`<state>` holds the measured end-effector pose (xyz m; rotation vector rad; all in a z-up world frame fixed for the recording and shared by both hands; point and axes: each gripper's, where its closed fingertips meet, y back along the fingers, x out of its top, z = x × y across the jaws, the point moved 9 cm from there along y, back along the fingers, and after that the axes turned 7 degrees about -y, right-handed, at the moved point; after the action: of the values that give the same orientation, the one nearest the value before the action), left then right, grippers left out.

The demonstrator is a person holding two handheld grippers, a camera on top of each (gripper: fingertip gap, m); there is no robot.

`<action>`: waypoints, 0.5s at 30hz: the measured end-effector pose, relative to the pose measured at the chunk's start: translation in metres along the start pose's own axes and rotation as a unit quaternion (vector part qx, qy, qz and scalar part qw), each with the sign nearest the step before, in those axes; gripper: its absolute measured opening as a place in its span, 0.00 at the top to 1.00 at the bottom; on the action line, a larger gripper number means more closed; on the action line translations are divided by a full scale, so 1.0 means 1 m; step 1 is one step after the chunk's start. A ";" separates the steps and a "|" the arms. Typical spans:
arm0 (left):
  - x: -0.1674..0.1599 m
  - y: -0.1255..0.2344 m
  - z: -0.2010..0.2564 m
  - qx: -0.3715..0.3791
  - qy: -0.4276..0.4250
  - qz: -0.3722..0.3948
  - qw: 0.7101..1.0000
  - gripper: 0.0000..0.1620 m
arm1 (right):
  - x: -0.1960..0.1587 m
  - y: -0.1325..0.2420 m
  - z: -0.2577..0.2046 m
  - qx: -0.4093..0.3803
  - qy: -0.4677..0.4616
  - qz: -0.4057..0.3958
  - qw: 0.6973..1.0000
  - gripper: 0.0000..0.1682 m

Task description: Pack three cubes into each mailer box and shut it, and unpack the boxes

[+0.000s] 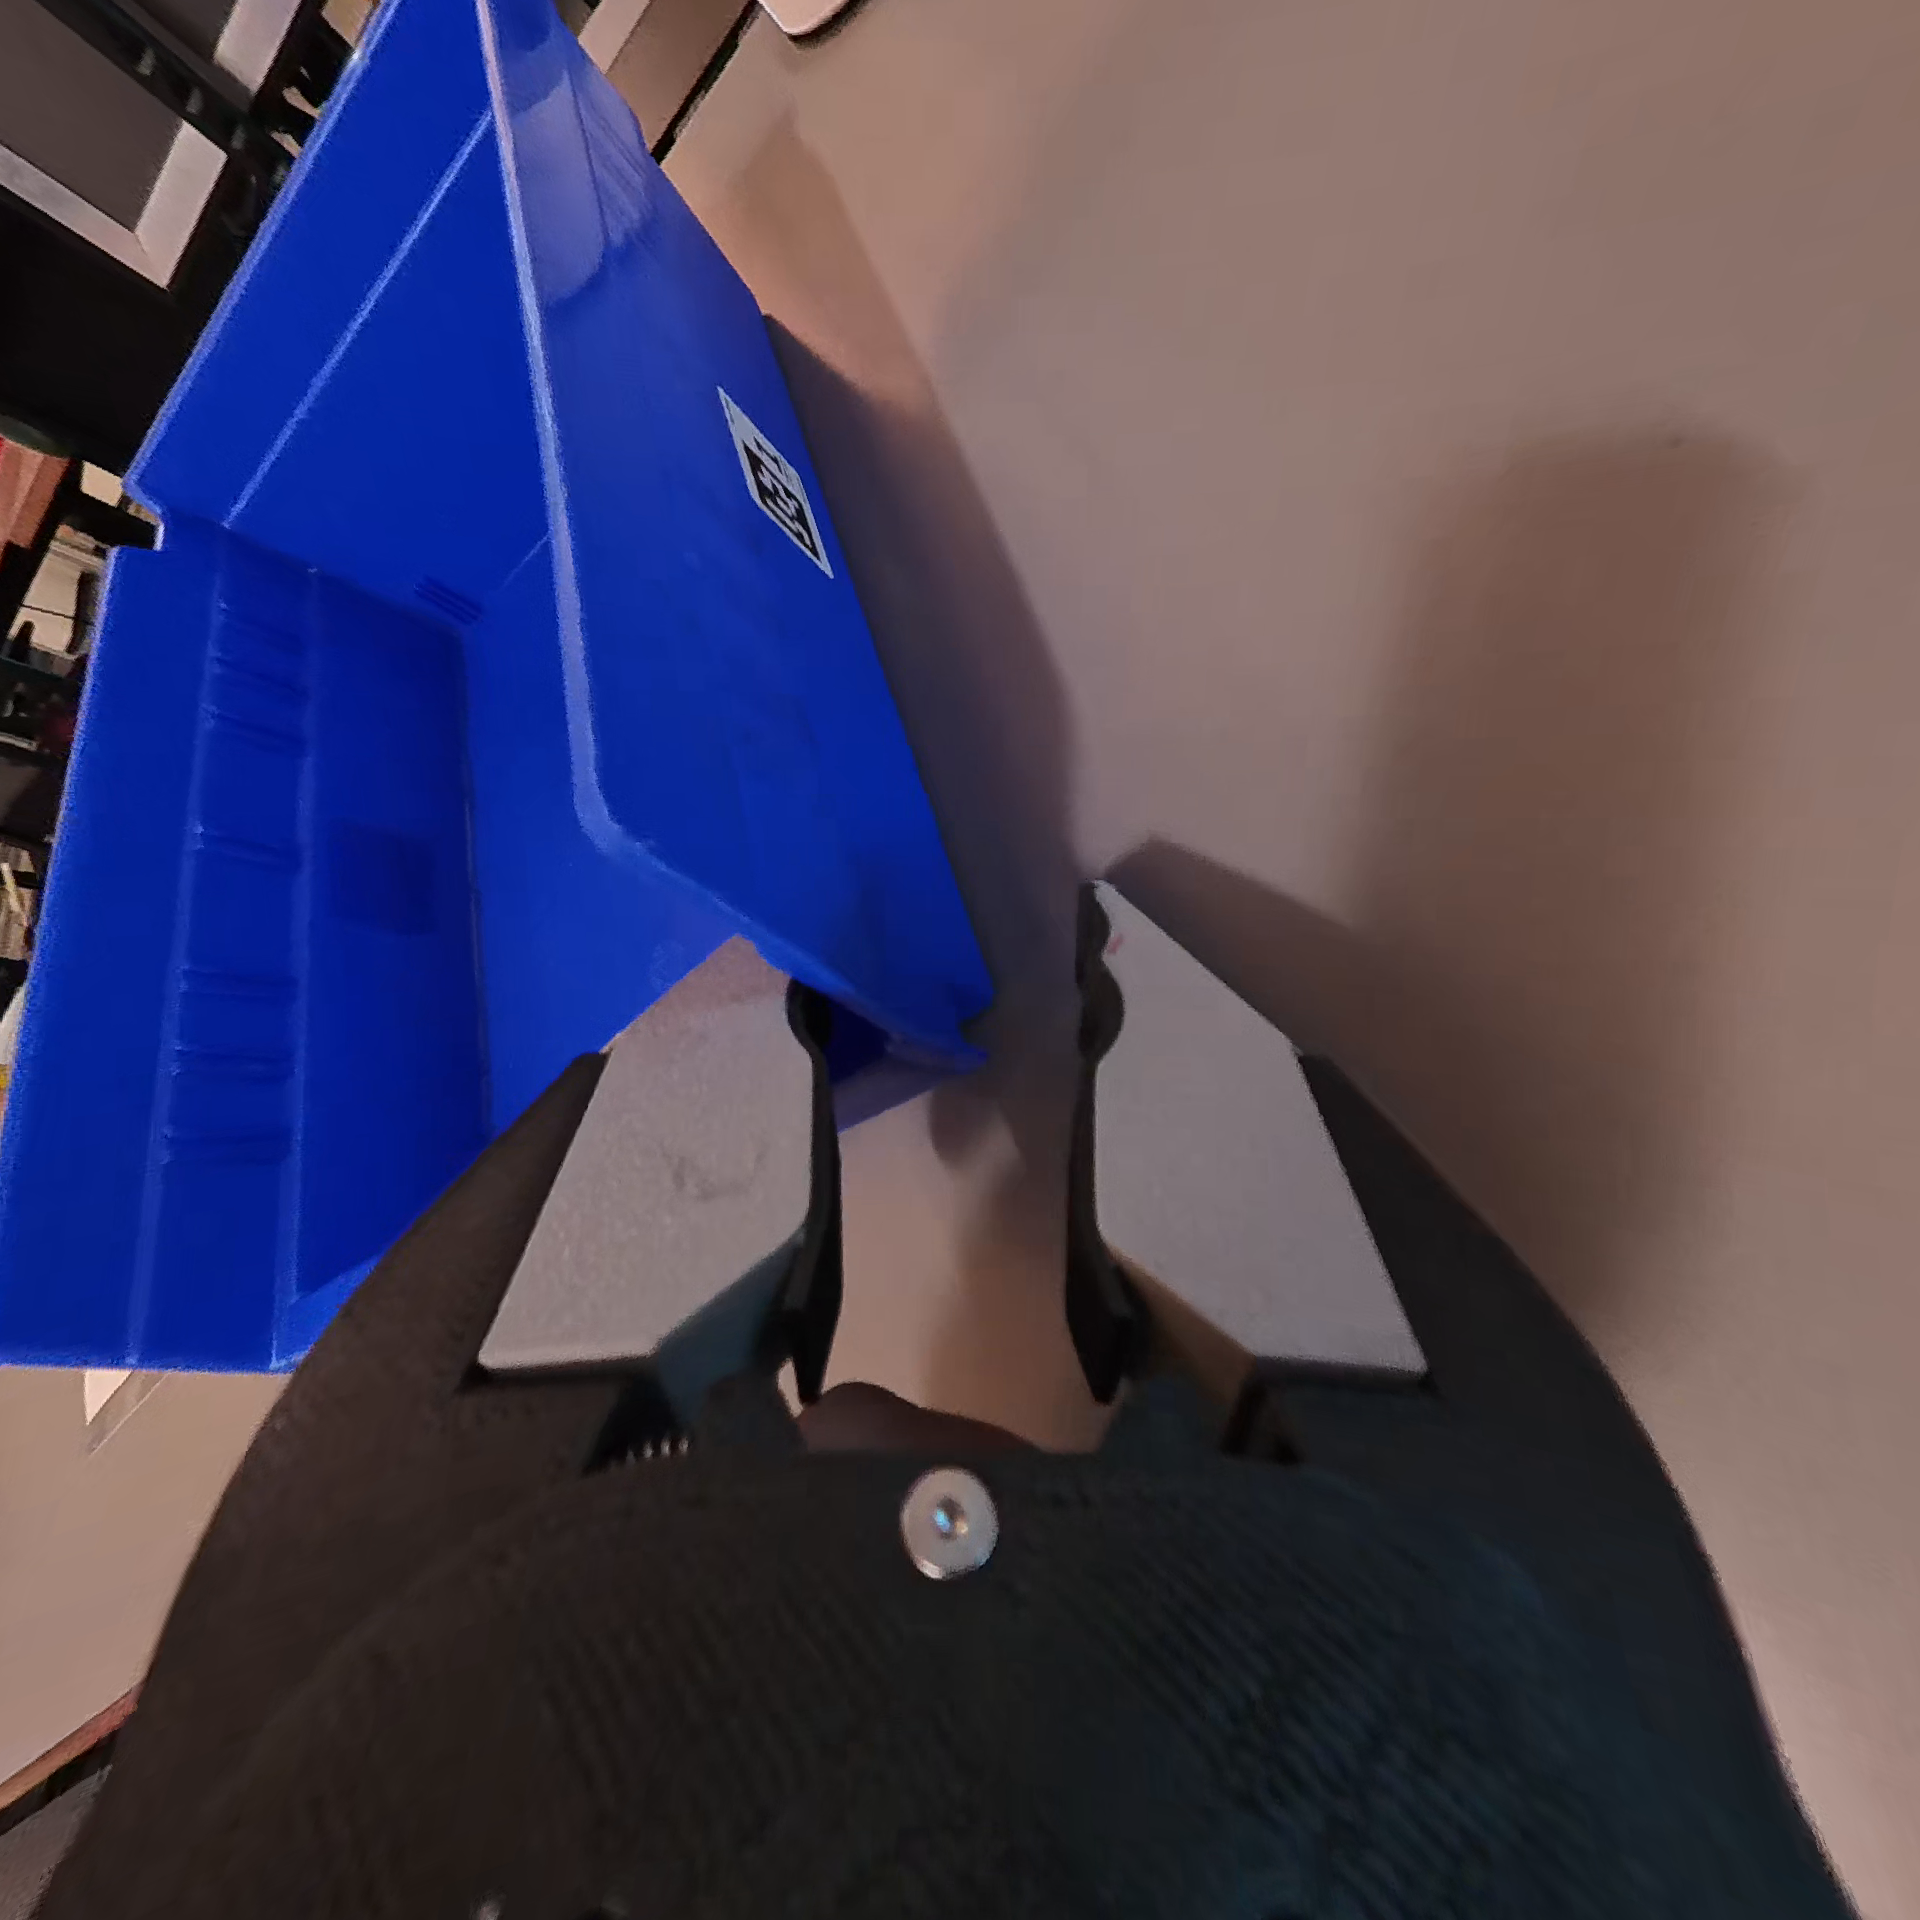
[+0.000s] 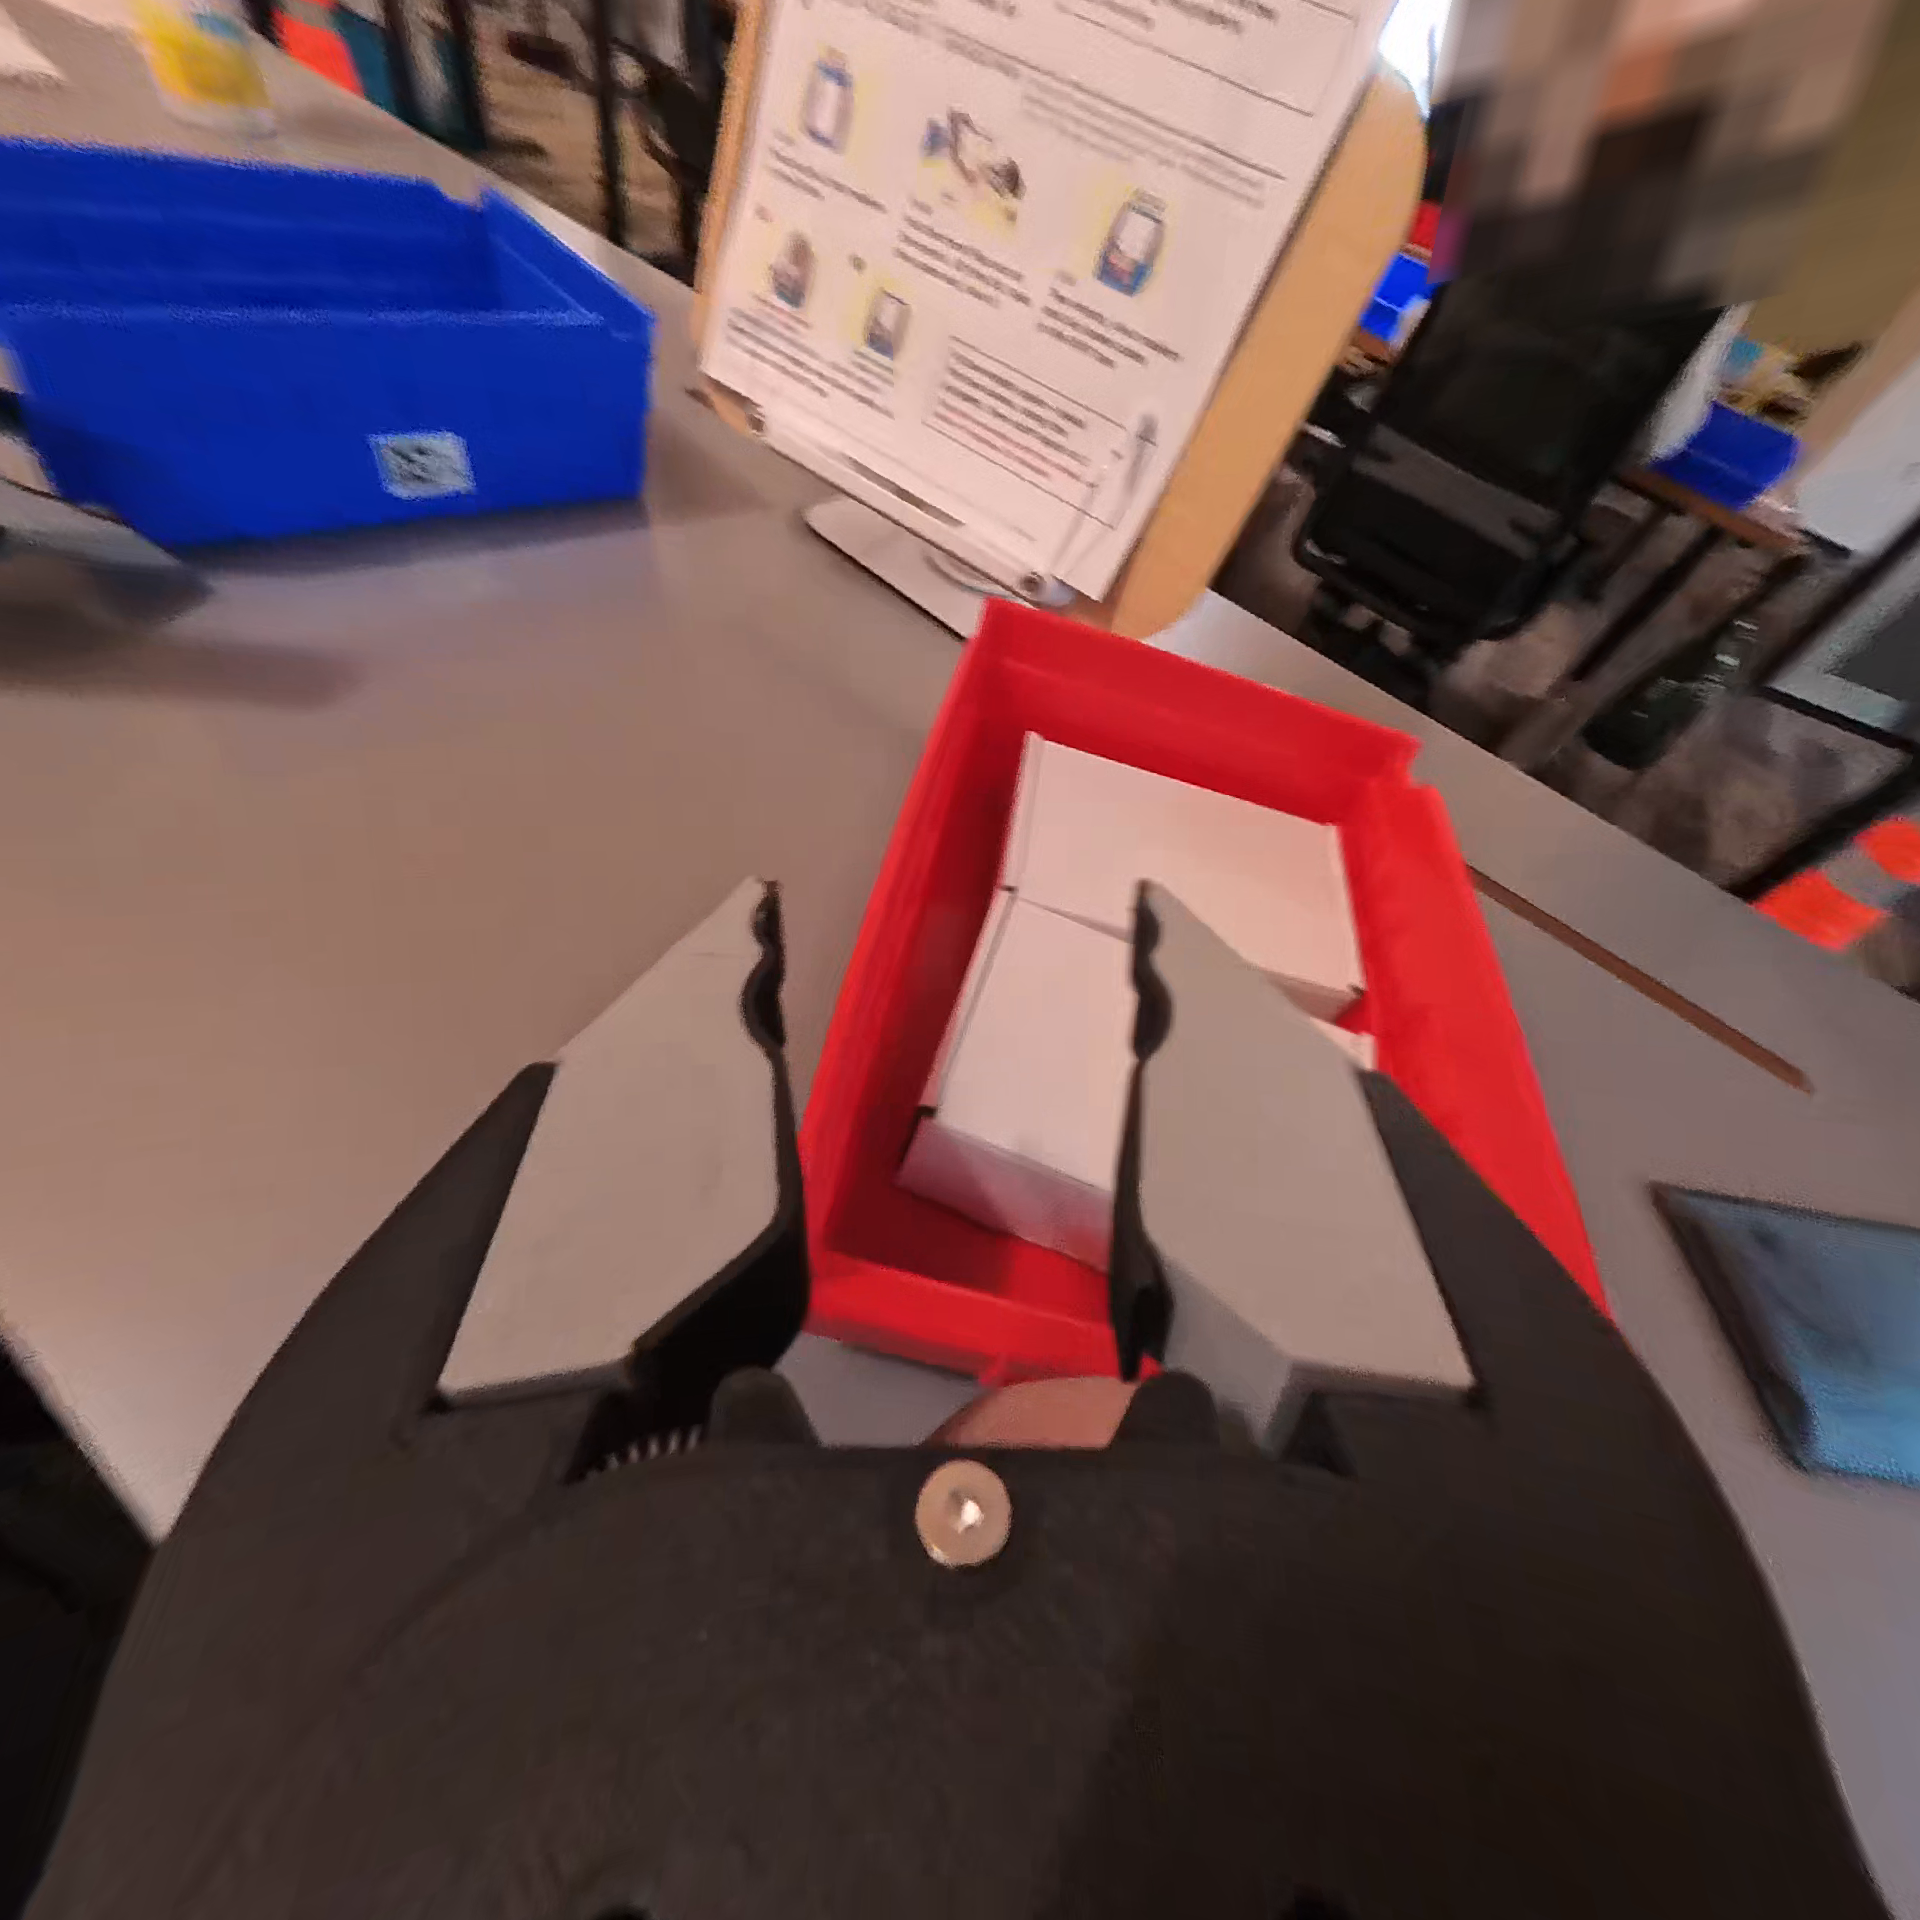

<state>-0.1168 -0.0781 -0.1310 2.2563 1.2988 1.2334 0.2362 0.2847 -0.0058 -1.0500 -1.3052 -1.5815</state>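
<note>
The right gripper (image 2: 951, 935), fingers spread and empty, hovers over a red plastic bin (image 2: 894, 935) holding smooth white mailer boxes (image 2: 1174, 831). The left gripper (image 1: 951, 956), likewise released, points beside a glossy blue bin (image 1: 644, 582).

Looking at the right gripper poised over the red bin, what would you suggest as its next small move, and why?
Probably lower the right gripper into the red bin and close on the nearest white box. Its jaws are open and empty, already lined up above that box, which lies closed among others in the bin. The left gripper is open beside the blue bin, holding nothing.
</note>
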 end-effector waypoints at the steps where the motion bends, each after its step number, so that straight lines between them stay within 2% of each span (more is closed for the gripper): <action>1: 0.000 0.000 0.000 0.000 0.004 0.001 1.000 0.73 | 0.000 -0.007 -0.001 -0.033 0.011 -0.015 0.999 0.51; 2: 0.001 0.000 -0.001 -0.003 0.008 0.003 1.000 0.73 | 0.000 -0.014 -0.001 -0.077 0.027 -0.032 0.996 0.44; 5: 0.001 0.003 -0.003 -0.010 0.019 0.016 1.000 0.73 | 0.002 -0.029 -0.006 -0.164 0.083 -0.058 0.981 0.43; 8: 0.003 0.008 -0.006 -0.013 0.031 0.030 0.999 0.73 | 0.005 -0.035 -0.016 -0.182 0.122 -0.052 0.974 0.49; 15: 0.011 0.015 -0.011 0.015 0.044 0.056 0.997 0.74 | 0.004 -0.040 -0.019 -0.193 0.136 -0.059 0.970 0.49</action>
<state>-0.1141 -0.0798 -0.1094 2.3488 1.2435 1.3744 0.1957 0.2706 -0.0169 -0.9506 -0.9080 -2.0454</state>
